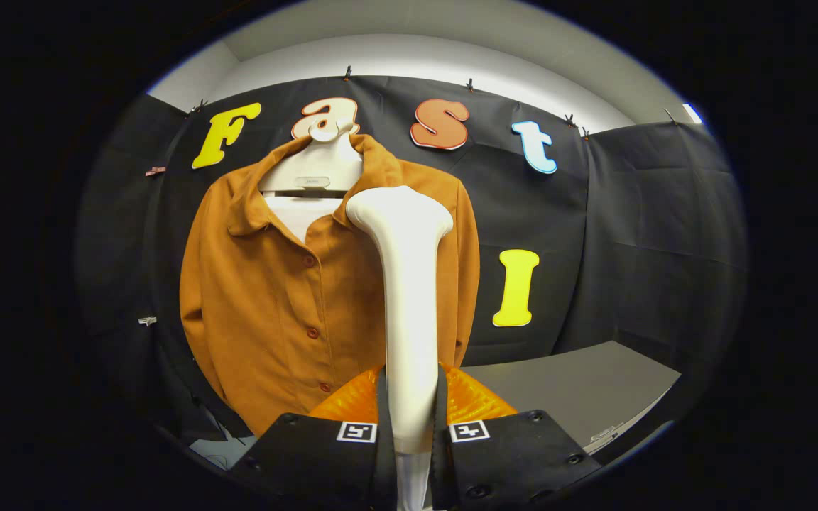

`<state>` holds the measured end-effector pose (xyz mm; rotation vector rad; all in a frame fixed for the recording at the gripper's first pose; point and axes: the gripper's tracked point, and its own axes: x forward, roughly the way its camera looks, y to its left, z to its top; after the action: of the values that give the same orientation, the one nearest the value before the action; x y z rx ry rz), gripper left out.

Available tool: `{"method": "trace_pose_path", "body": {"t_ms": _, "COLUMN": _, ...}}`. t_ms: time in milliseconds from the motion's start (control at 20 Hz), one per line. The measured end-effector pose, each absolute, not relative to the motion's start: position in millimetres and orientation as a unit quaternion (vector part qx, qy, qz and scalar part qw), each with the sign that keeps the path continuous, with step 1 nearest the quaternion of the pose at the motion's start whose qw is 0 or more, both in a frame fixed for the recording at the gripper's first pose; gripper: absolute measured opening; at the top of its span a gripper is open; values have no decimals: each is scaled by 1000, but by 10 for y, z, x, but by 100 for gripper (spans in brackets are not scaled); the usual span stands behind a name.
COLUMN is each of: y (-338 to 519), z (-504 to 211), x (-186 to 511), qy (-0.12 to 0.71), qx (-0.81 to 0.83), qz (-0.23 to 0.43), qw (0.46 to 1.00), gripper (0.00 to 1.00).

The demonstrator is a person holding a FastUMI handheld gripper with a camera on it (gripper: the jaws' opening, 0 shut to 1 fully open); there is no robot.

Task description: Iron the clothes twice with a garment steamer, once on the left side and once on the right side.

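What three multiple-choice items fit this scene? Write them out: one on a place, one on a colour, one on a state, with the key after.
1. Where is the head of the garment steamer?
A. In front of the shirt's upper right part, near the collar
B. Lying on the grey table
C. Below the shirt's hem

2. What colour is the shirt on the hanger?
A. Blue
B. Orange-brown
C. White

3. What is the hand-held gripper doing?
A. Open, with nothing between its fingers
B. Shut on the shirt's sleeve
C. Shut on the steamer's handle

Key: 1 A, the white head stands up in front of the shirt just beside its collar. 2 B, the buttoned fabric is orange-brown throughout. 3 C, both fingers press the white handle from either side.
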<state>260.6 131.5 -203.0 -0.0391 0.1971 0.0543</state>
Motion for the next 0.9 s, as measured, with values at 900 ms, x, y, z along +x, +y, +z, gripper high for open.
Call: {"method": "trace_pose_path", "body": {"t_ms": 900, "y": 1303, "z": -3386, "x": 2641, "qy": 202, "qx": -63, "qz": 38, "qw": 977, "gripper": 22}}
